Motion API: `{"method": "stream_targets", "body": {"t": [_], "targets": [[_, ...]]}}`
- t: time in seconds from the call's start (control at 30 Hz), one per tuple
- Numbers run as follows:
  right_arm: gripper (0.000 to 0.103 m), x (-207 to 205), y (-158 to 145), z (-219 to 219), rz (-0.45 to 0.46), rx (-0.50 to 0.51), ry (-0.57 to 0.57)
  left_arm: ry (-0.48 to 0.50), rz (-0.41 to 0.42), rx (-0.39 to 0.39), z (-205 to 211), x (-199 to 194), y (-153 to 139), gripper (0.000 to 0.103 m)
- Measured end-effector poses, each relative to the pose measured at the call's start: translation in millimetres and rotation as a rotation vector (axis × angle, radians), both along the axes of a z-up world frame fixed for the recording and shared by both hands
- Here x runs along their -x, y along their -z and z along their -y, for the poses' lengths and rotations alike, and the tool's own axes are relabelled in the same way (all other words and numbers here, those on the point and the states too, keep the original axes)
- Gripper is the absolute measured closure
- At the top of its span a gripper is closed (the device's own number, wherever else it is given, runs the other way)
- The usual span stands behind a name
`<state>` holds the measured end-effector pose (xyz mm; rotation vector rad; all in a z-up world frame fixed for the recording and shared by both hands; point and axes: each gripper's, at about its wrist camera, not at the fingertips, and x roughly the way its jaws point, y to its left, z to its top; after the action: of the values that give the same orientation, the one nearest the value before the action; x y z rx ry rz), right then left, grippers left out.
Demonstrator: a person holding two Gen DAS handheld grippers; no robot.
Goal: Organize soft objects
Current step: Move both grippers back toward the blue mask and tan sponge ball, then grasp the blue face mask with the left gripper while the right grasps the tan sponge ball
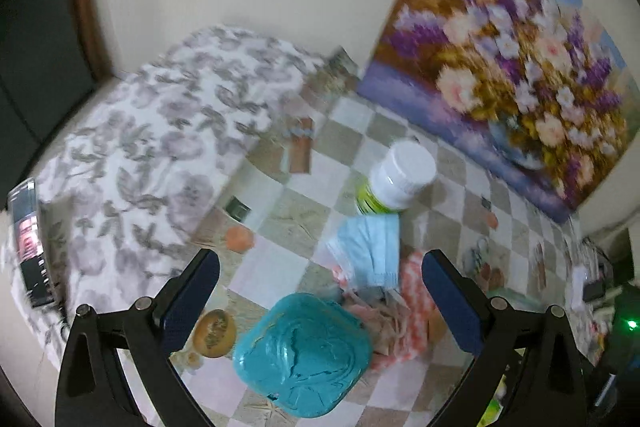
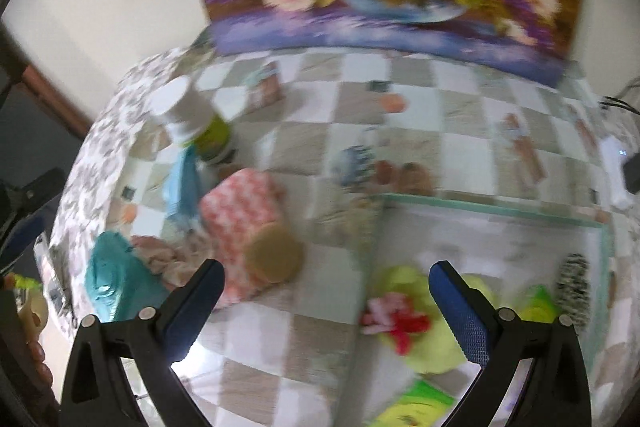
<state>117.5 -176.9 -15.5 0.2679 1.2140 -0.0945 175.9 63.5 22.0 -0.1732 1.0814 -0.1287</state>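
Right wrist only: yellow plush [image 2: 432,323]

Mask [image 1: 370,251] btwn bottle [image 1: 394,179] behind & cloth pile [image 1: 404,303] in front.

Each gripper, left [image 1: 320,279] and right [image 2: 326,287], is built of matte black angled arms pinned with silver round-headed screws, and its two fingers [image 1: 450,301] are faced with dark blue textured pads [image 2: 460,311].
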Motion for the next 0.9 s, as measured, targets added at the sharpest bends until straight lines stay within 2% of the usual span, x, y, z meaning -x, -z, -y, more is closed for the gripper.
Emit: {"method": "stream_targets", "body": {"t": [0.27, 0.43, 0.53, 0.73, 0.9], "targets": [[0.001, -19, 26, -14, -0.024, -0.051, -0.028, 0.122, -0.216, 0.040, 14, -40, 29, 0.002], [0.014, -27, 42, -17, -0.037, -0.113, -0.039, 0.136, -0.323, 0.053, 28, -61, 52, 0.002], [0.018, -31, 50, -20, -0.048, -0.117, -0.050, 0.145, -0.356, 0.059, 37, -69, 64, 0.002], [0.020, -36, 69, -19, -0.061, -0.153, -0.057, 0.161, -0.433, 0.027, 55, -80, 89, 0.005], [0.030, -39, 81, -12, -0.069, -0.207, -0.039, 0.152, -0.488, 0.011, 61, -86, 108, 0.016]]}}
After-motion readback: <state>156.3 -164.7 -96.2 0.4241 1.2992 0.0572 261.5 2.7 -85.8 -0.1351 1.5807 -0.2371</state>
